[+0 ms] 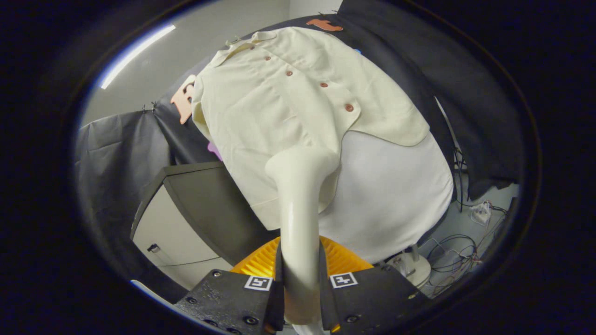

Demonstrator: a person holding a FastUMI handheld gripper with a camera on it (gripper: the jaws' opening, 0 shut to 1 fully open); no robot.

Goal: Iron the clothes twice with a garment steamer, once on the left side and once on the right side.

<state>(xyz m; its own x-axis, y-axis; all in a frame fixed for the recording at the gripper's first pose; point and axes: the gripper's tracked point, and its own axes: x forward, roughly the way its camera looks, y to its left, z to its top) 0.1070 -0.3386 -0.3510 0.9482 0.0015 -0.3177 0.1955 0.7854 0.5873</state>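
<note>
Cream plastic, the garment steamer [298,218] is clamped between both fingers of the gripper [300,298], its long handle running straight ahead so the head meets the lower front of the pale buttoned shirt [279,107]. That shirt hangs over a white form [396,195], button line just right of the head.

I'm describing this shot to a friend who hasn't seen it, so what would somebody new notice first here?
First, the cream garment steamer, clamped between the gripper fingers, its head against the lower part of the shirt's front. Next, the pale buttoned shirt itself, hung over a white padded form beyond the fingers. A bright orange ribbed piece sits just ahead of the fingers, and loose cables lie beside the form's stand.
</note>
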